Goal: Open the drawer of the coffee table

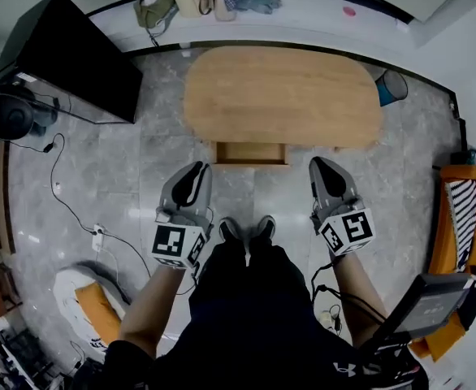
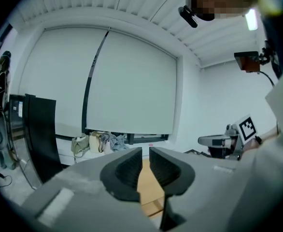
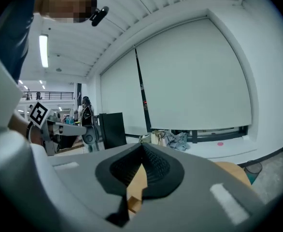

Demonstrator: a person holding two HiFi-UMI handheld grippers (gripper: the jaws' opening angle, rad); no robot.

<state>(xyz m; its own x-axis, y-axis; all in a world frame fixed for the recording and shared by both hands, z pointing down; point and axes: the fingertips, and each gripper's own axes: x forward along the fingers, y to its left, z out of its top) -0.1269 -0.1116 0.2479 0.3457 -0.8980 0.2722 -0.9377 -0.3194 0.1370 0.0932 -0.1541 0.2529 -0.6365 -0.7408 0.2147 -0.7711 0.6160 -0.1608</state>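
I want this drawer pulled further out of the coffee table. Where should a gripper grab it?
Probably the drawer front, mid-width, from above on the person's side. It juts past the coffee table edge as a thin upright board with open space behind it, and no handle shows.

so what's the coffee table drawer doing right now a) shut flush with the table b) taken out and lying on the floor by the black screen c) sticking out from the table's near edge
c: in the head view the drawer juts out past the near edge of the coffee table, and its inside shows from above.
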